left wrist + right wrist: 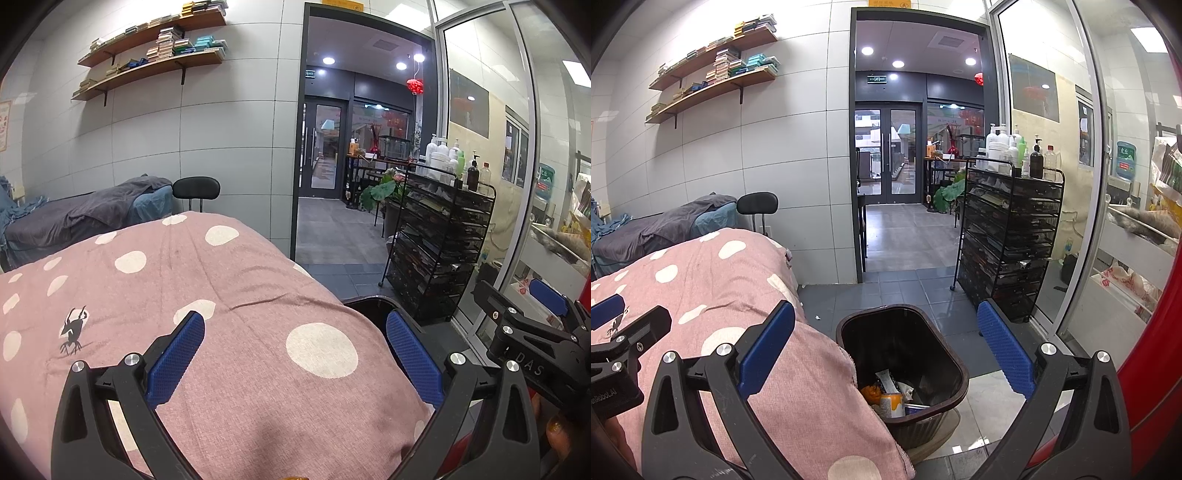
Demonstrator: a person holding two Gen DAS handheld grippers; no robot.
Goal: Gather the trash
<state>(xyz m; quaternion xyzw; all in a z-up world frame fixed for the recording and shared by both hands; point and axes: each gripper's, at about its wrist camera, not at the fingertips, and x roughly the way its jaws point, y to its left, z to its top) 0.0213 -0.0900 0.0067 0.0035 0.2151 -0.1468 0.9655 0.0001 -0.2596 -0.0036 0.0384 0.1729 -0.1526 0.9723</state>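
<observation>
Both your grippers hang released and empty: left gripper (295, 354) over the polka-dot bedspread (229, 280), right gripper (886, 354) with the bin (905, 365) squarely between its jaws, below them. Trash (890, 395) sits in the bin's near corner, partly hidden under the bedspread's edge. I'd judge a careless dip could snag that fabric. No loose litter is visible on the bed.

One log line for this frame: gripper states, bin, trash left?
left gripper: open, empty, over pink bed cover | right gripper: open, empty, above bin | bin: holds can, wrappers | cover: no trash visible
</observation>
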